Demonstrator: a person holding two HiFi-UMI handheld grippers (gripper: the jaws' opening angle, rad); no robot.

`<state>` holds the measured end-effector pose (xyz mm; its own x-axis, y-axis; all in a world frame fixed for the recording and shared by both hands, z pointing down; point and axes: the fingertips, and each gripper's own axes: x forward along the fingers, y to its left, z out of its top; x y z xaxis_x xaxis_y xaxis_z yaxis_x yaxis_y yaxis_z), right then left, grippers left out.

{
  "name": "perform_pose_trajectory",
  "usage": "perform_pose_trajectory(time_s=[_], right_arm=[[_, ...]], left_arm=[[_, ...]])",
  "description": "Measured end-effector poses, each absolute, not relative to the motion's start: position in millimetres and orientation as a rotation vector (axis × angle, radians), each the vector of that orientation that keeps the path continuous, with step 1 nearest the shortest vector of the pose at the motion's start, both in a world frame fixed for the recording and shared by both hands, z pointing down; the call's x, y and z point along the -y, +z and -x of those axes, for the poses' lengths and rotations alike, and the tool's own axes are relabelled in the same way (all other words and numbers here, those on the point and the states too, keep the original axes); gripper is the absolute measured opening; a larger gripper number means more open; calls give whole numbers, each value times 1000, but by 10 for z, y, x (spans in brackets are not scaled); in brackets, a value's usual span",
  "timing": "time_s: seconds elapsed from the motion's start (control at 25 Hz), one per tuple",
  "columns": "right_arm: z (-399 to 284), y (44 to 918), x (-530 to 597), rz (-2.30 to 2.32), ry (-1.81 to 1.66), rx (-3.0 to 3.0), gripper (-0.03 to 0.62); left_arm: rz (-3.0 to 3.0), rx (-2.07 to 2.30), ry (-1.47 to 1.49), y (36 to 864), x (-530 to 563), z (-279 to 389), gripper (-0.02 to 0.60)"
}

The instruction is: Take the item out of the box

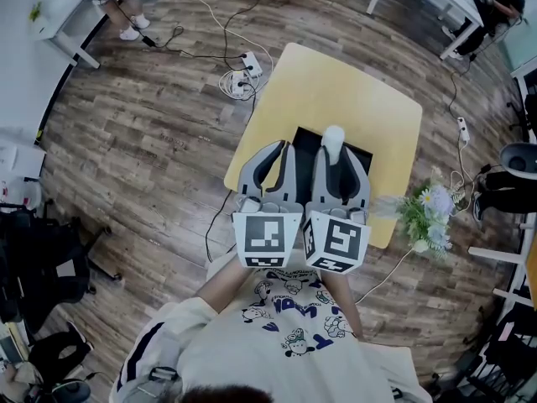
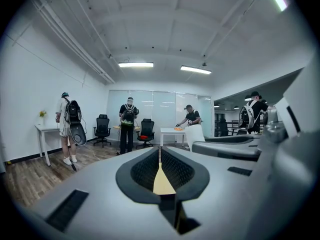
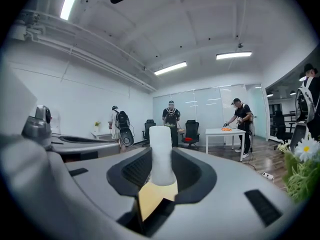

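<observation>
A black box (image 1: 303, 151) lies on the yellow table (image 1: 336, 86), and both grippers hang side by side over it. My right gripper (image 1: 334, 153) is shut on a white, rounded upright item (image 1: 333, 135) that sticks out past its tips. In the right gripper view the white item (image 3: 161, 141) stands pinched between the dark pads of the right gripper (image 3: 161, 160), with the yellow table (image 3: 154, 198) below. My left gripper (image 1: 284, 148) is shut with nothing in it. In the left gripper view the left gripper (image 2: 160, 151) has its pads meeting over the table.
A vase of flowers (image 1: 430, 217) stands at the table's right front corner. A power strip with cables (image 1: 243, 70) lies on the wood floor beyond the table. Office chairs (image 1: 50, 267) stand at the left. Several people and white desks (image 3: 227, 132) are farther off.
</observation>
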<state>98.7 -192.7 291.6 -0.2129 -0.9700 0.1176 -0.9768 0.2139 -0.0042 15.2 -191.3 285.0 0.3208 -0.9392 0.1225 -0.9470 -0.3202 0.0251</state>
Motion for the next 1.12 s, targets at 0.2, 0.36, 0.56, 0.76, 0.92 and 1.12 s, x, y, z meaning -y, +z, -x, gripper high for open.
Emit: perform_pose_trajectory(time_s=[0.2, 0.36, 0.56, 0.76, 0.92, 1.12], right_arm=[[-1027, 2879, 1929, -1924, 94, 2383, 140], [-1038, 2875, 1912, -1927, 93, 2384, 140], [-1025, 2879, 1885, -1927, 92, 2385, 140], [-1020, 2895, 1887, -1924, 91, 2386, 140], [-1024, 2904, 1900, -1923, 92, 2386, 140], [-1003, 2897, 1911, -1922, 93, 2386, 140]], left_arm=[[-2488, 1771, 138, 2840, 1907, -198, 25], [-2472, 1770, 139, 2853, 1893, -197, 25], [-2464, 1773, 138, 2873, 1877, -170, 25], [-2474, 1773, 151, 2896, 1885, -176, 25], [-2472, 1772, 156, 2908, 1896, -189, 25], [-2469, 1771, 156, 2903, 1906, -167, 25]])
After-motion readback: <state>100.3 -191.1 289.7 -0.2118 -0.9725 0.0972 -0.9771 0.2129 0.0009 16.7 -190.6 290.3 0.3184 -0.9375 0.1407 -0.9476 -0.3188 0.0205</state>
